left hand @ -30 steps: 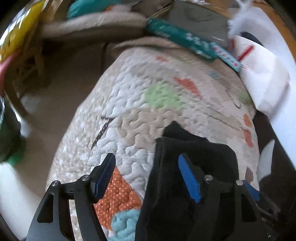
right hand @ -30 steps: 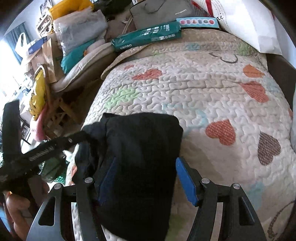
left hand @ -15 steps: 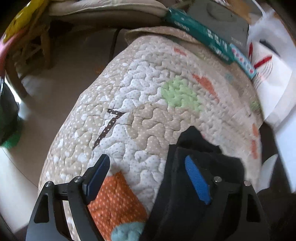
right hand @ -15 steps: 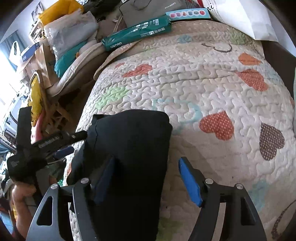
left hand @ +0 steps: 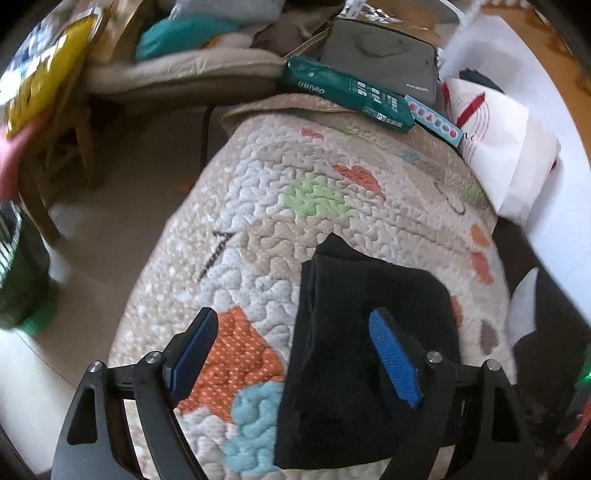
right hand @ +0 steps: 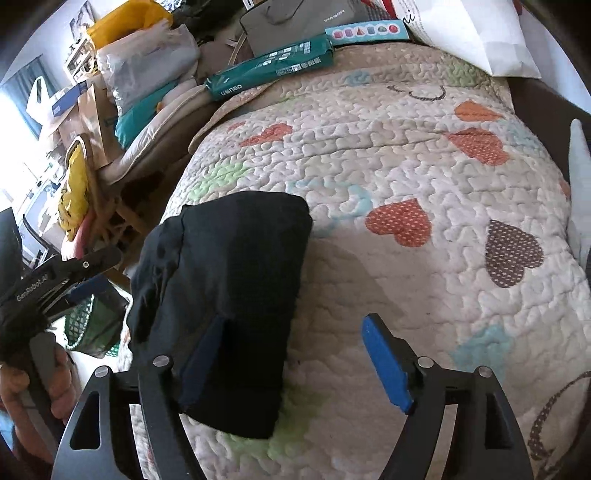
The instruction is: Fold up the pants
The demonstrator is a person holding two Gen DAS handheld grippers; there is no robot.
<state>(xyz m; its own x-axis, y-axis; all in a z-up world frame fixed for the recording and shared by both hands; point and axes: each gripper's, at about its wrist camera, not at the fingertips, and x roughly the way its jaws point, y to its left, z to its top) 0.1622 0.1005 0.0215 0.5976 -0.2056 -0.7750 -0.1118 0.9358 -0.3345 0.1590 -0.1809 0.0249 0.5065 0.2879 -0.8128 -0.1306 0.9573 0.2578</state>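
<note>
- One quilted bedspread with stitched hearts in orange, green, blue and brown (right hand: 424,155) covers the whole working surface, a bed that fills most of both wrist views.
- Beyond the quilt's left edge the pale floor (left hand: 122,206) shows, and past it a crowded stack of cushions, bags and a wooden chair frame (right hand: 122,122).
- At the far end of the quilt lie a long teal cardboard box (right hand: 269,68), a grey zipped case (right hand: 299,22) behind it, and a white paper bag with red print (left hand: 498,147) at the far right corner.
- The right half of the quilt, around the orange and brown hearts, lies bare and gives the widest room; the left edge drops off close beside the garment.
- The black folded pants (right hand: 236,295) lie as a compact oblong bundle on the near left part of the quilt, close to its left edge. Their long axis runs from the near end of the bed toward the far end, with the rounded folded end pointing away and looser layers bunched along the left side.
- The right gripper (right hand: 291,358) is spread wide and holds nothing: its left blue pad (right hand: 201,360) is above the pants' near end, its right one over bare quilt.
- The left gripper (left hand: 295,354) is likewise released, straddling the pants' left edge; whether either pad touches cloth cannot be told.
</note>
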